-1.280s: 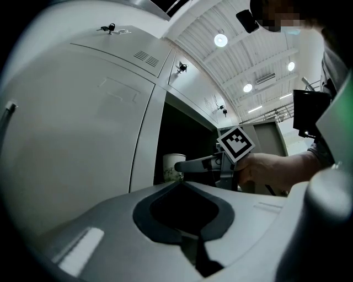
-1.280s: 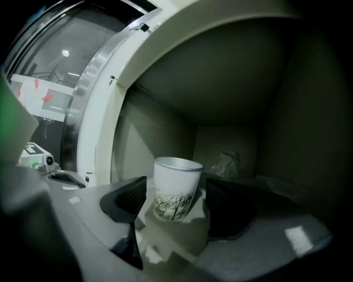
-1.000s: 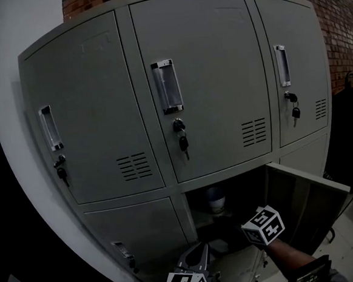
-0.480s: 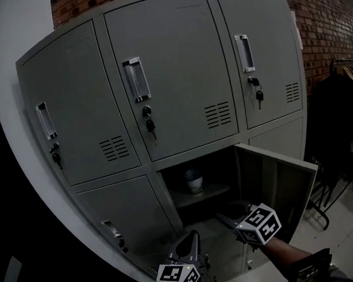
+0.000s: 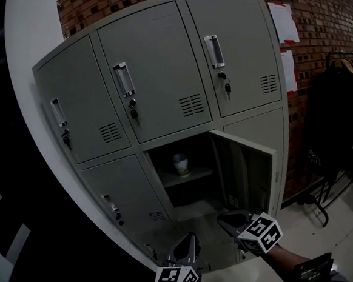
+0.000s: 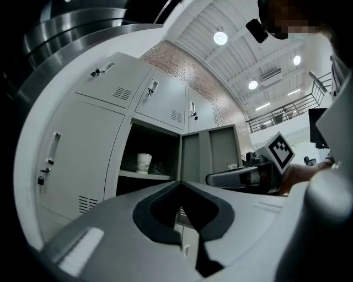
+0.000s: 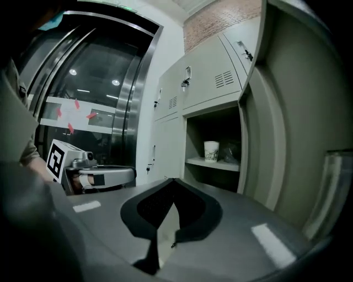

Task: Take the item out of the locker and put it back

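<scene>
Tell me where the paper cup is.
In the head view the paper cup stands on the shelf of the open locker compartment, left of its open door.

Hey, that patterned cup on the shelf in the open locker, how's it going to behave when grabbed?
The cup looks like thin paper, so it is probably light and apt to crumple under a hard squeeze. Upright and taller than wide on the shelf, it may tip if nudged. Its contents cannot be seen.
</scene>
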A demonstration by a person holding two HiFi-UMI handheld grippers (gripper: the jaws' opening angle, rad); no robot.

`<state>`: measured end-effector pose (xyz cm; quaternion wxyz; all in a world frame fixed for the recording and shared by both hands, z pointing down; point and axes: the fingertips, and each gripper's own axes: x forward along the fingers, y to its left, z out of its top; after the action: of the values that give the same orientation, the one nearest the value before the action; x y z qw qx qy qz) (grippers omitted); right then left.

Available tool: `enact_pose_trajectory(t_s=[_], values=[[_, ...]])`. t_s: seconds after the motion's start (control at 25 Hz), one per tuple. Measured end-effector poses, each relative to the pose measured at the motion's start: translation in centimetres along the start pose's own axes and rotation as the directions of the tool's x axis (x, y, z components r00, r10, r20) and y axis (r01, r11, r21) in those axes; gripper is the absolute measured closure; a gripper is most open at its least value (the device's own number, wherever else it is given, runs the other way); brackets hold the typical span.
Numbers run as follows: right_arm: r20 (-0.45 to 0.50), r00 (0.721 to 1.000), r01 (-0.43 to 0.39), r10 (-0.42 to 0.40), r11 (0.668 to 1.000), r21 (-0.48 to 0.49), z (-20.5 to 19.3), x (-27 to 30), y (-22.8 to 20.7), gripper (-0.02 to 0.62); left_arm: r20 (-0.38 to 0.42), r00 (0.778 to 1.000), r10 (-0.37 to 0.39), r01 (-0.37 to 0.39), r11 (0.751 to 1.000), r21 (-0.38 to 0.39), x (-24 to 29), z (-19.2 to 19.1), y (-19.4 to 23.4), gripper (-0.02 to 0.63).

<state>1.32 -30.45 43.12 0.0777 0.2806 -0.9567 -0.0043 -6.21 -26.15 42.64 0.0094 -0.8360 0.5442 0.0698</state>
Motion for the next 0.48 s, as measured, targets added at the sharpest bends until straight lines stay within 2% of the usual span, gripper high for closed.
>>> enact_pose_trajectory(t_s=[0.24, 0.48], values=[[0.001, 1.000, -0.009, 0.009, 1.000, 0.008, -0.9, -4.0, 3.0, 0.591, -0.018, 1.000, 0.001, -0.001, 1.000, 0.011, -2.9, 0.5, -3.4, 0.606], [-0.001, 1.000, 0.009, -0.009, 1.000, 0.023, -0.9, -5.9, 6.9, 0.591, -0.005, 0.999, -0.039, 0.039, 0.999, 0.012, -5.0, 1.8, -4.0, 0.606]])
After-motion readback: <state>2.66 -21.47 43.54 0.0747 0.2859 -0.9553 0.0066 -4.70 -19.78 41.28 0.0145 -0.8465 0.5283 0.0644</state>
